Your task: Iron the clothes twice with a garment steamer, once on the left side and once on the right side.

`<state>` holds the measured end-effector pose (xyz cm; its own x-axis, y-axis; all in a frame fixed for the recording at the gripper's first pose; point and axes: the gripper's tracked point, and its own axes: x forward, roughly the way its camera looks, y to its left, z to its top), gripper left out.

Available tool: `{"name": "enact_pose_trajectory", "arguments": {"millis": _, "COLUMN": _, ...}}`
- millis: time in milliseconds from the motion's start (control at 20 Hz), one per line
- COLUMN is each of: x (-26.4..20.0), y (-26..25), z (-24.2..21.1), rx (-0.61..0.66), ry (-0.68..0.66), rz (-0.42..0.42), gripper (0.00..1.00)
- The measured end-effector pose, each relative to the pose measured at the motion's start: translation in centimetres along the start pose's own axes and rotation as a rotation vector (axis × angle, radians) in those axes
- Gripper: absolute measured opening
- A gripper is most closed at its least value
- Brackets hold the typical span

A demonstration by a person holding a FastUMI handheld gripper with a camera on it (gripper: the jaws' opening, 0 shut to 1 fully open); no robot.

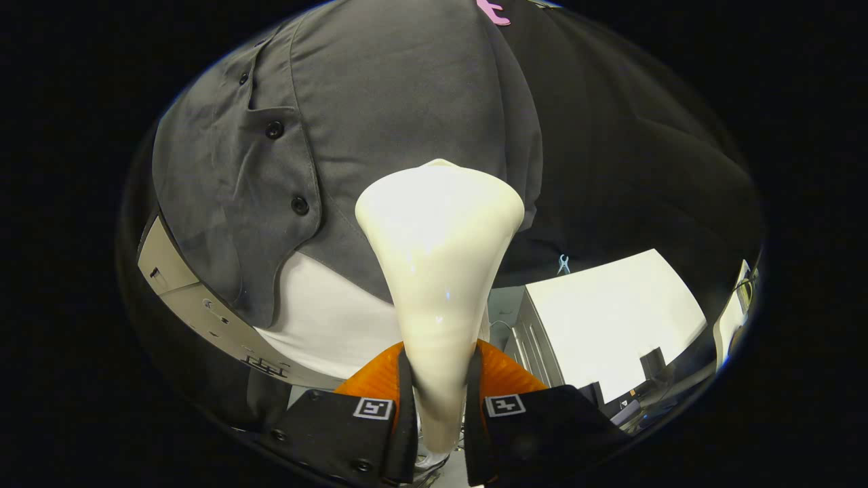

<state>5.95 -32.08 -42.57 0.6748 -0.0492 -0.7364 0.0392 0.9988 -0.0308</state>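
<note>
Jaws clenched on steamer neck, head vs. gray shirt near hem. Risk: head snags btn placket, bunches fabric.

Tongs clamped, both fingers pressing garment steamer handle, pointing fwd & up.

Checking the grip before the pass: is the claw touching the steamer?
Touching. The gripper view shows the claw with both fingers pressed against the steamer handle, no gap on either side.
</note>
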Motion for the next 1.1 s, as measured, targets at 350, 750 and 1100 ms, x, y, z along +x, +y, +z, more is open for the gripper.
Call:
{"name": "enact_pose_trajectory", "arguments": {"millis": 350, "x": -2.1, "y": 0.5, "z": 0.3, "rx": 0.043, "ry": -0.016, "rz": -0.014, "gripper": 0.36}}
{"name": "enact_pose_trajectory", "arguments": {"millis": 750, "x": -9.7, "y": 5.0, "z": 7.6, "rx": 0.035, "ry": -0.149, "rz": -0.023, "gripper": 0.36}}
{"name": "enact_pose_trajectory", "arguments": {"millis": 1100, "x": -17.5, "y": 12.2, "z": 13.9, "rx": 0.013, "ry": -0.308, "rz": -0.045, "gripper": 0.35}}
